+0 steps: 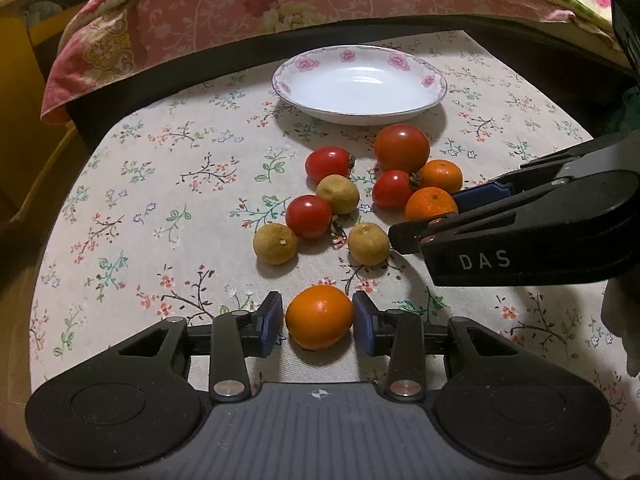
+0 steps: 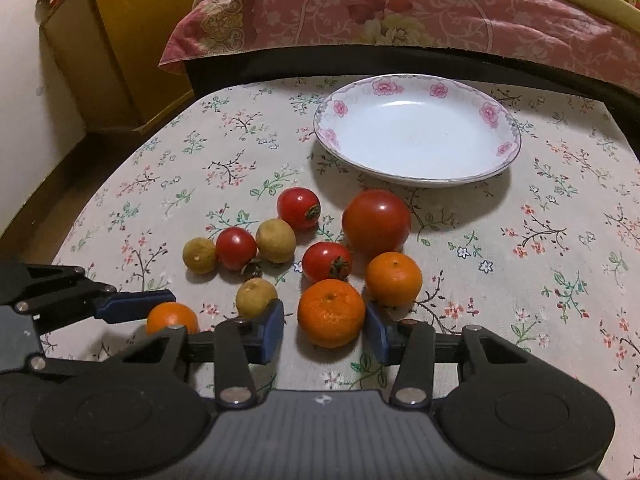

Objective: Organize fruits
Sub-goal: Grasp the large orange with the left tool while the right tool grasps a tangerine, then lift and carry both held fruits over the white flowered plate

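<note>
Fruits lie on a floral tablecloth before a white plate [image 1: 360, 80] with pink flowers, also in the right wrist view [image 2: 416, 132]. My left gripper [image 1: 318, 320] has its blue pads around an orange fruit [image 1: 319, 317], small gaps showing on each side. My right gripper [image 2: 325, 322] stands open around a mandarin [image 2: 331, 312], pads beside it with gaps. It shows from the side in the left wrist view [image 1: 440, 208]. Red tomatoes [image 2: 376, 222], another mandarin [image 2: 394, 278] and tan longans [image 2: 276, 240] lie between the grippers and the plate.
A bed with a pink floral quilt [image 2: 400, 8] runs behind the table. A yellow wooden cabinet [image 2: 120, 48] stands at the left. The table edge curves round at the left and right sides.
</note>
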The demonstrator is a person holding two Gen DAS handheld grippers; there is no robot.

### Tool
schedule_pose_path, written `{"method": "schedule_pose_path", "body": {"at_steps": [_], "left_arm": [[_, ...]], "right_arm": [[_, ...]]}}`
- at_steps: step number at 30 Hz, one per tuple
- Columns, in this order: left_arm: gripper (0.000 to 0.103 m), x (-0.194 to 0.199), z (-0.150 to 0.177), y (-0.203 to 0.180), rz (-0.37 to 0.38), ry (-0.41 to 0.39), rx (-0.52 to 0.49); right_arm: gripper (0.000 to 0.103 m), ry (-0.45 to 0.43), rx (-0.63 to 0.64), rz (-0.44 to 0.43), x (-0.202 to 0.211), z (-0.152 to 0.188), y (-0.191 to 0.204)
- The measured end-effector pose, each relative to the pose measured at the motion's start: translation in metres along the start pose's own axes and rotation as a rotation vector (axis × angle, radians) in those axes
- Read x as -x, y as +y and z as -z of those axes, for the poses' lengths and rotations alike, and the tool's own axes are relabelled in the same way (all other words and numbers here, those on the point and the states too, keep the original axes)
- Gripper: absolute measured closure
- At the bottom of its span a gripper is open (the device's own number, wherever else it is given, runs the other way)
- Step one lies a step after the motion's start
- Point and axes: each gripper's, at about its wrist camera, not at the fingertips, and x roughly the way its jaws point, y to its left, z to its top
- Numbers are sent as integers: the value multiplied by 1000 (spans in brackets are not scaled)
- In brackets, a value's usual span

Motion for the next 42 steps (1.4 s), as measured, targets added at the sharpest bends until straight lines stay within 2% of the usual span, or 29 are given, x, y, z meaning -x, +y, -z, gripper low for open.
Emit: {"method": "schedule_pose_path", "body": {"at_steps": [3, 5, 7, 13, 21, 32, 38, 42], "left_arm": [[55, 1, 0, 0, 1, 0, 1], [56, 1, 0, 1, 5, 3, 2], [59, 2, 0, 0, 9, 9, 1], [60, 3, -1, -5, -14, 20, -22], [60, 7, 6, -6, -6, 15, -27], [59, 6, 5, -4, 9, 14, -21], [55, 6, 6, -3, 1, 10, -18], [61, 7, 5, -5, 6, 17, -33]], "right_arm": [[65, -1, 3, -1, 1, 0, 0], [74, -2, 1, 2, 2, 0, 0], [74, 4, -7, -3, 2, 0, -2], [74, -2, 8, -14, 11, 6, 0], [74, 7, 38, -3, 18, 21, 3], [72, 8, 71, -3, 14, 20, 7], [72, -1, 64, 2, 16, 20, 5], [74, 14, 74, 4, 17, 20, 7]]}}
